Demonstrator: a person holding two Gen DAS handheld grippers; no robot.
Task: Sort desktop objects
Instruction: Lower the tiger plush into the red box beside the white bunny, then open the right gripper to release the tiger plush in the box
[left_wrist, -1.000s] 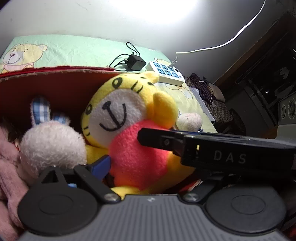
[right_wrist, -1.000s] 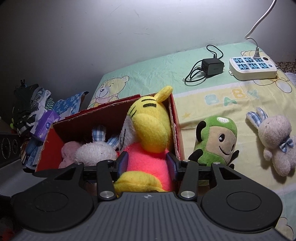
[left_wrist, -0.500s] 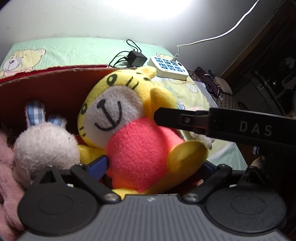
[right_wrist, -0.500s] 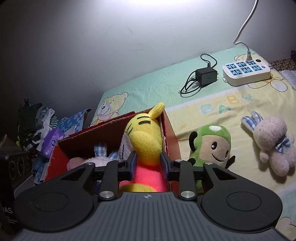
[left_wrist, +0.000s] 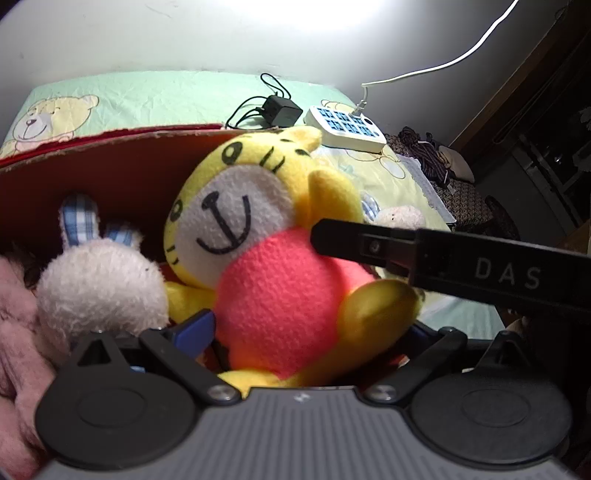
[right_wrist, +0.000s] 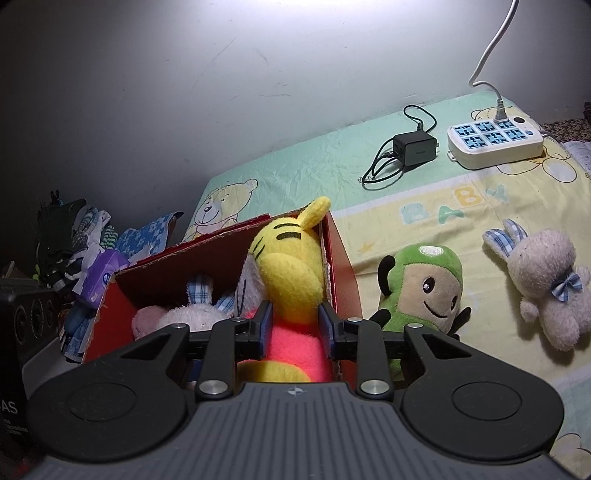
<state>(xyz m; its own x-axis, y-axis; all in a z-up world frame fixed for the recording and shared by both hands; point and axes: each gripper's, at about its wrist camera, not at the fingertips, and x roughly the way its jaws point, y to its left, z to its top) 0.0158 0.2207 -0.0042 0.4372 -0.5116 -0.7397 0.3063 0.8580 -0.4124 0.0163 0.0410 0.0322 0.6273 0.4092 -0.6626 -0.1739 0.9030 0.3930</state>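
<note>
Two tools meet on one toy: your right tool (right_wrist: 291, 325) has its blue-padded fingers (right_wrist: 264, 325) pressed against either side of the yellow tiger plush (right_wrist: 291, 273), clenched around its pink belly, while your left tool (left_wrist: 306, 332) faces the same plush (left_wrist: 273, 266) from the front with its fingers spread wide on either side of the toy. Whether those left fingers actually press on the plush you cannot tell; only one blue pad (left_wrist: 195, 328) shows, beside the tiger's lower left flank.

The tiger sits upright inside the red cardboard box (right_wrist: 343, 258), directly ahead of your right tool, against the box wall on that tool's right. Left of it in the box lie a white bunny with plaid ears (right_wrist: 195, 306) and a pink plush (right_wrist: 147, 317); in your left view the same bunny (left_wrist: 99, 288) sits just left of the tiger, touching it, with the pink plush (left_wrist: 14, 317) at the far left edge.

Outside the box, to the right of your right tool, a green plush (right_wrist: 424, 288) lies on the bear-print bed sheet (right_wrist: 406, 210) just beside the box wall, and a second white bunny with a blue bow (right_wrist: 546, 284) lies farther right, well apart. Far ahead near the wall rest a black charger (right_wrist: 413, 146) and a white power strip (right_wrist: 495, 138).
</note>
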